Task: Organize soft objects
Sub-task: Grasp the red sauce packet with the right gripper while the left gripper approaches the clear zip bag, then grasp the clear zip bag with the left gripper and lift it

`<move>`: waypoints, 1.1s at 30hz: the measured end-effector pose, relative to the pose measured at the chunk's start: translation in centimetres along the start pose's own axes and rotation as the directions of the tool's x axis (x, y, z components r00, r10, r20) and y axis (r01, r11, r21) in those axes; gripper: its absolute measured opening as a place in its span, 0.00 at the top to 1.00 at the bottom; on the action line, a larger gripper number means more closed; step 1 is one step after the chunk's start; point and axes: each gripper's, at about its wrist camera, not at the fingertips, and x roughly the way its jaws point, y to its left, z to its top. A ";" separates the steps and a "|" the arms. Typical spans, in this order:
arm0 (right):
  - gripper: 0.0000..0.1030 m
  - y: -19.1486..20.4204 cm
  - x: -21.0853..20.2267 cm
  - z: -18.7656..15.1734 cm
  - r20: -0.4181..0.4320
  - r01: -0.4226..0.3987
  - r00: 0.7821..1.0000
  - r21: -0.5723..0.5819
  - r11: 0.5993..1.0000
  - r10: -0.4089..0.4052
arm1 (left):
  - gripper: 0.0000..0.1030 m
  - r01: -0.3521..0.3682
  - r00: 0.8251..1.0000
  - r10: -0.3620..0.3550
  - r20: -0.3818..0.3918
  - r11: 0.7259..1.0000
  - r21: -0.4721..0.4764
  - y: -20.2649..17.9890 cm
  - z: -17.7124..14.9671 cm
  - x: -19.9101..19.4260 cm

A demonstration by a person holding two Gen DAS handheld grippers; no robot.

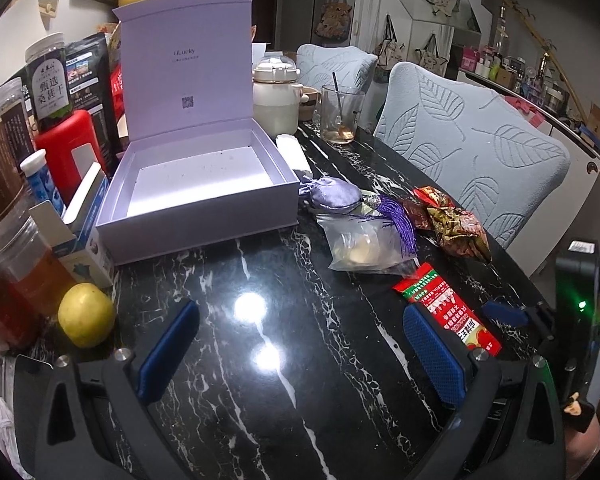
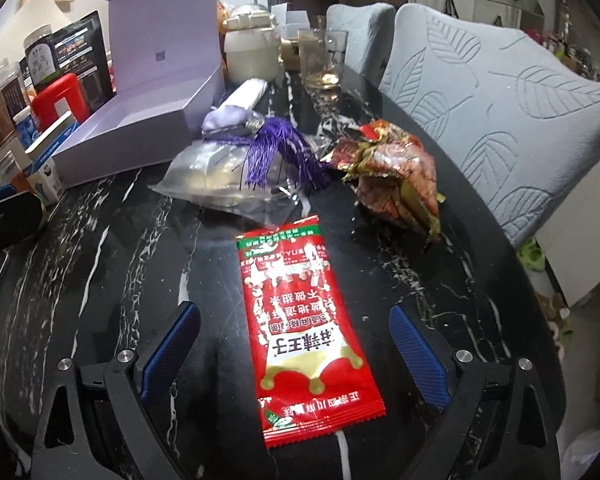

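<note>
The table (image 1: pixel 228 280) carries an open box (image 1: pixel 204 184); right of it lie a clear bag (image 2: pixel 220 176), a purple sachet (image 2: pixel 228 122), a crumpled wrapper (image 2: pixel 392 176) and a red packet (image 2: pixel 304 320). The right gripper (image 2: pixel 296 348) is spread astride the packet; the left gripper (image 1: pixel 300 344) is spread over bare tabletop.

Readable print on the table's goods

The open box lid (image 1: pixel 188 68) reads "0Lucky"; a dark jar label (image 1: pixel 53 90) reads "甄选桑葚干"; the red sachet (image 2: pixel 304 332) shows "辣王子".
</note>
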 end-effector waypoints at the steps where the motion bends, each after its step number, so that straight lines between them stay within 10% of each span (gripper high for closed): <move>1: 0.11 -0.1 0.3 -0.1 -0.015 -0.006 1.000 0.002 1.000 0.006 | 0.00 -0.002 1.000 0.002 -0.003 1.000 -0.001 -0.1 0.1 0.2; 7: 0.18 0.1 0.7 -0.6 -0.019 0.029 0.999 -0.037 0.999 -0.030 | 0.00 0.000 1.000 0.000 -0.018 1.000 0.006 -0.7 0.5 1.0; 10: 0.49 -0.2 0.2 -0.8 0.017 0.022 1.000 -0.043 0.999 -0.022 | 0.00 0.013 1.000 -0.013 -0.027 1.000 0.012 -1.2 0.8 1.7; 13: 0.55 -0.7 0.1 -0.7 0.021 0.004 1.000 -0.037 0.999 -0.003 | 0.00 0.031 0.999 -0.030 -0.035 0.999 0.021 -1.9 1.2 2.4; 33: 0.58 -6.4 -3.1 -0.5 0.053 -0.013 0.999 0.071 0.997 0.009 | 0.00 0.087 0.984 -0.080 -0.158 0.996 0.036 -6.5 5.3 12.3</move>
